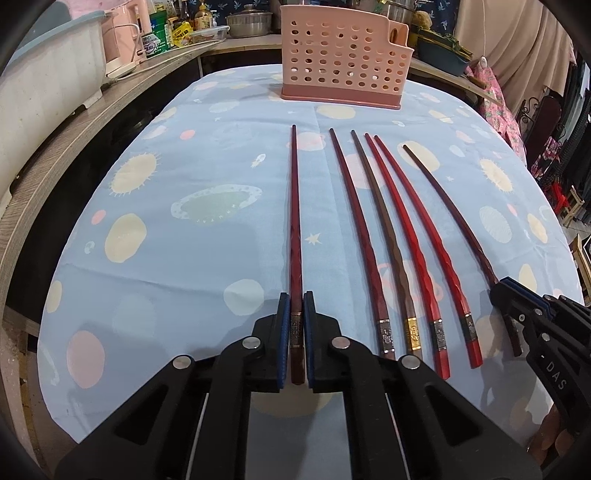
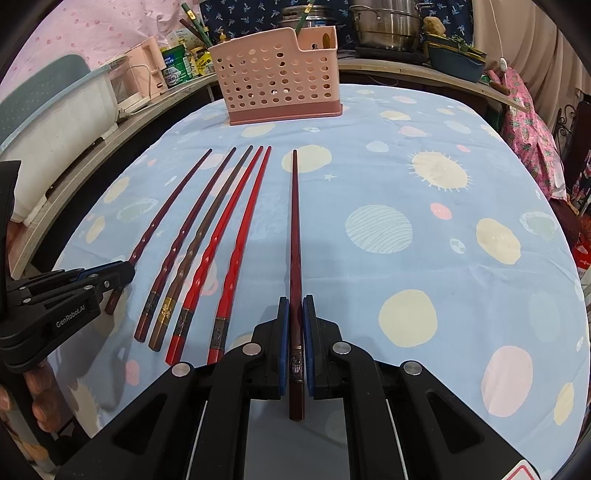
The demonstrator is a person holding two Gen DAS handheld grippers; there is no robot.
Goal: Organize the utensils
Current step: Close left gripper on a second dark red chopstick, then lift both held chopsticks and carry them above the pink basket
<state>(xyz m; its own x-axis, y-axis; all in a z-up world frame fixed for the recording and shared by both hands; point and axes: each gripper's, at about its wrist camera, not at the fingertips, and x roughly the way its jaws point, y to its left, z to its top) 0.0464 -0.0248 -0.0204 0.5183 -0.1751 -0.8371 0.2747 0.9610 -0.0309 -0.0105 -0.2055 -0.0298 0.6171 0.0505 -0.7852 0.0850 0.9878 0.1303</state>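
Observation:
Six long chopsticks lie side by side on a blue planet-print tablecloth (image 1: pixel 177 155). My left gripper (image 1: pixel 296 297) is shut on the thick end of the leftmost dark red chopstick (image 1: pixel 294 206), which still rests on the cloth. My right gripper (image 2: pixel 295 299) is shut on the rightmost dark chopstick (image 2: pixel 294 221), also lying flat. Each gripper shows in the other's view: the right gripper (image 1: pixel 506 286) at the right edge, the left gripper (image 2: pixel 125 271) at the left edge. Several red and brown chopsticks (image 1: pixel 411 332) lie between them. A pink perforated utensil holder (image 1: pixel 340 59) stands at the table's far end.
A wooden counter (image 1: pixel 66 140) runs along the left with a white tub (image 1: pixel 44 74), a pink appliance and jars. Metal pots (image 2: pixel 388 26) and a dark basin (image 2: pixel 454 62) sit behind the holder. A person's fingers (image 2: pixel 40 406) hold the left gripper's handle.

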